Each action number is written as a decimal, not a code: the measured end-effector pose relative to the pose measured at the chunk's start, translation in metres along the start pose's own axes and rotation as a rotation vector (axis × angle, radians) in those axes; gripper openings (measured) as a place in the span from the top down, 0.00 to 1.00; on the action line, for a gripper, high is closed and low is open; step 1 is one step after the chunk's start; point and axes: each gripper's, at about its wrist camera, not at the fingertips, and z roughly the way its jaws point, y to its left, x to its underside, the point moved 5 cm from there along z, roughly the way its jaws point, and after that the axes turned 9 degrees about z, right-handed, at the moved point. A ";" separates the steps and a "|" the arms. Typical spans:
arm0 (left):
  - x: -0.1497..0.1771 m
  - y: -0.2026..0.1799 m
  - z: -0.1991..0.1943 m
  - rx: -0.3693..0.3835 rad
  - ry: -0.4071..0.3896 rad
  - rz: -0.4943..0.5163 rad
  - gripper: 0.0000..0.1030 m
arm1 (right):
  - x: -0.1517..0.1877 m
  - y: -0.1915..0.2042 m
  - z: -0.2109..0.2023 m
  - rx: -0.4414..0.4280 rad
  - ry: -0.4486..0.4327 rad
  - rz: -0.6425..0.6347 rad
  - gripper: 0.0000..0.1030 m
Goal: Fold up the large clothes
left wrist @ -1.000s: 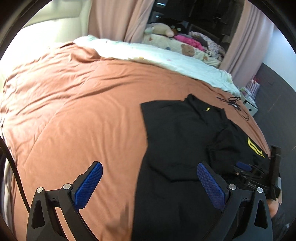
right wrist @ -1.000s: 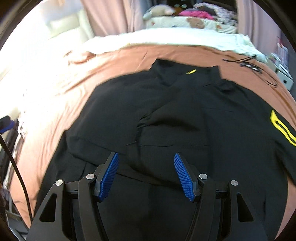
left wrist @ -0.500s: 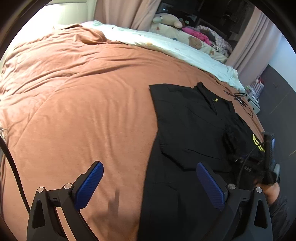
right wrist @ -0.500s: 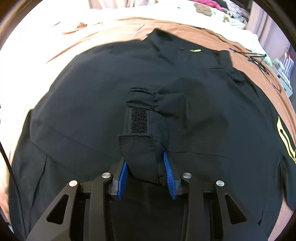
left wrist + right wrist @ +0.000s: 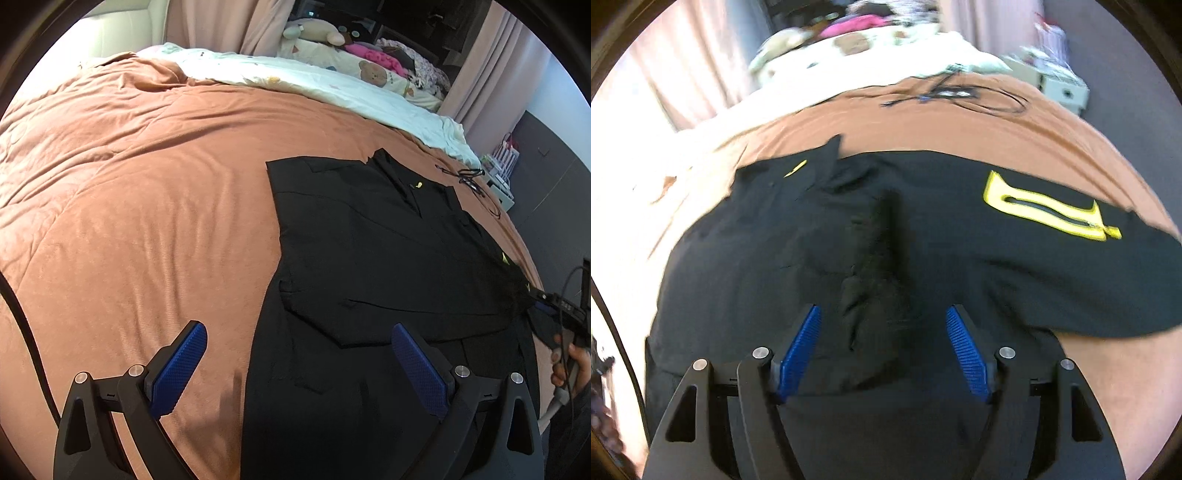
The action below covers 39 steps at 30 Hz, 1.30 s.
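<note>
Bedroom scene: one bed, covered by one brown duvet [image 5: 147,206], with one white printed blanket [image 5: 332,88] bunched along the far edge. Pink curtains [image 5: 229,26] are seen behind. One plush toy [image 5: 314,31] and a mixed pile of clothes are piled beyond the blanket; the count of the pile cannot be told. One black cable [image 5: 960,92] is coiled on the duvet near the far corner. One pale box [image 5: 1063,90] is seen beside the bed; its contents cannot be made out.

One black jacket [image 5: 388,258] is spread flat on the right part of the duvet, collar toward the blanket. One yellow patch [image 5: 1045,210] is seen on it in the right wrist view, plus one small yellow mark [image 5: 796,169] near the collar.

Left gripper [image 5: 299,363] is held wide apart, nothing between the fingers; one finger is over bare duvet, the other over the jacket's lower part. Right gripper [image 5: 884,343] is also spread, unclenched, with a bunched ridge of jacket cloth lying between the fingers but touched by neither pad. The right wrist view is blurred. One bare hand [image 5: 569,365] is seen at the right edge of the left wrist view, on the other gripper's handle.
</note>
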 end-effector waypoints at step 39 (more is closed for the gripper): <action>-0.026 -0.093 0.024 -0.047 0.066 0.171 0.24 | 0.042 -0.205 -0.074 -0.010 -0.126 0.340 0.34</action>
